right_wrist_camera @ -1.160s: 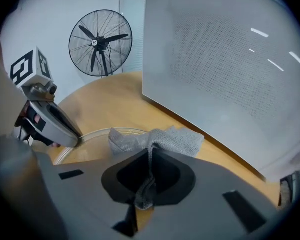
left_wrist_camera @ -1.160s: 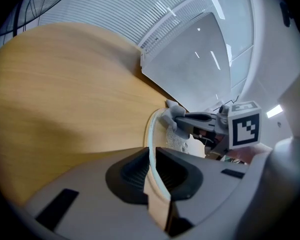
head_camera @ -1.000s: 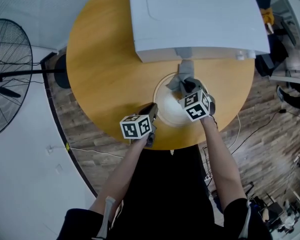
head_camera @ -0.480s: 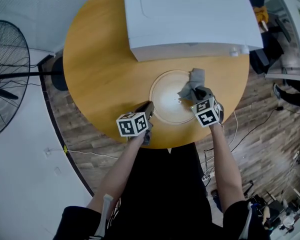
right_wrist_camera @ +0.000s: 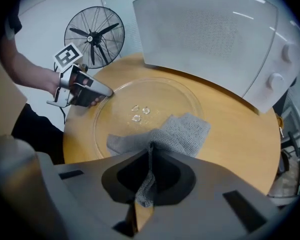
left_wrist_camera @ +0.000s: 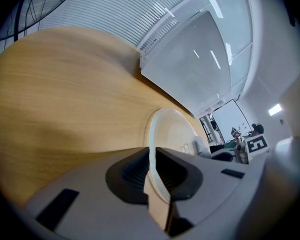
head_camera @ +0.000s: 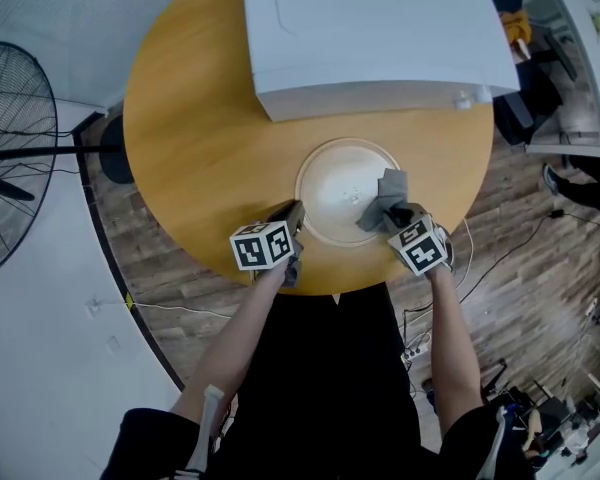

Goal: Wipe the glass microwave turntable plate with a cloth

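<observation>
Holding the work steady is the job of the left gripper [head_camera: 291, 214]. Its jaws are closed onto the near-left rim of the round clear glass turntable plate [head_camera: 332, 178]. In the left gripper view the thin glass edge runs upright through the narrow gap between the dark ribbed pads [left_wrist_camera: 132, 171]. This grip most likely stops the plate from sliding or spinning on the round wooden table [head_camera: 195, 138] while it is wiped.

The plate lies flat on the table, just in front of the white microwave oven [head_camera: 370, 28] and near the table's front edge. Three small raised glass nubs [right_wrist_camera: 139, 113] mark its centre, and they are uncovered.

To the right of the nubs, the grey knitted cloth [head_camera: 383, 196] is spread over the right-hand part of the glass, with one corner reaching the rim.

The right gripper [head_camera: 399, 212] stands at the plate's near-right rim. Its jaws are pinched together on a bunched fold of the cloth, and the rest of the fabric fans out ahead of them. Gripping a single fold leaves a broad flap in contact with the glass to act as the wiping surface. From this gripper, the plate lies directly ahead and below, with its centre ahead and to the left.
</observation>
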A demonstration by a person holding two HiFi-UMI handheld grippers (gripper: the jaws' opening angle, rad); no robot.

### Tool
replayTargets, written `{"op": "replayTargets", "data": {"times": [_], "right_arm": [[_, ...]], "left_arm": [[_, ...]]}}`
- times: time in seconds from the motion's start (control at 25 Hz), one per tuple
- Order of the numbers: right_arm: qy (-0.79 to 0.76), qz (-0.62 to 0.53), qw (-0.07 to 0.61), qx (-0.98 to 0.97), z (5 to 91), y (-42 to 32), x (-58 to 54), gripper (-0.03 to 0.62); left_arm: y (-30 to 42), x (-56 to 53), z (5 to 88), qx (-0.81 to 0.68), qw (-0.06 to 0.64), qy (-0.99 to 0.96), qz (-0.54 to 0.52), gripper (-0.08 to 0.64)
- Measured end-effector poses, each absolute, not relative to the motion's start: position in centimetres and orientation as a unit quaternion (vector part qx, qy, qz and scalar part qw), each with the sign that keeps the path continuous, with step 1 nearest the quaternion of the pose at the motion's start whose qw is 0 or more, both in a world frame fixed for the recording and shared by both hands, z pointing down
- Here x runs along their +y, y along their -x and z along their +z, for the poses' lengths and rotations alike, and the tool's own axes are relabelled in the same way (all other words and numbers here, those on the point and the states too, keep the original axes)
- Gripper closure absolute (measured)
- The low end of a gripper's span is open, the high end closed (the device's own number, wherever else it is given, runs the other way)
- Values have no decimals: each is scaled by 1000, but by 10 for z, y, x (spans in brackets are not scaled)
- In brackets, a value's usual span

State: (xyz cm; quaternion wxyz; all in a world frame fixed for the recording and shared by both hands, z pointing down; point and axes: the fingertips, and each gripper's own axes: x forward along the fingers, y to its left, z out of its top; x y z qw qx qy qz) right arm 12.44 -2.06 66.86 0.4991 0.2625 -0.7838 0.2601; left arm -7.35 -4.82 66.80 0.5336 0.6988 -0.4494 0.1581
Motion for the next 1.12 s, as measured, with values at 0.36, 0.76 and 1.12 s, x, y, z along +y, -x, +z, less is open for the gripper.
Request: {"op": "replayTargets", "data": {"times": [0.36,0.76,1.12], "right_arm": [[-197,260,508,-797,673,-87,29,569],[-163,195,498,-829,672,-8,24,569],[-197,175,460,-848,668,33,-19,569]], "left_arm": [[73,-48,669,-449,534,-698,159,526],[73,-48,669,-449,535,-698,159,526],[73,-48,668,-452,531,-698,161,526]]}}
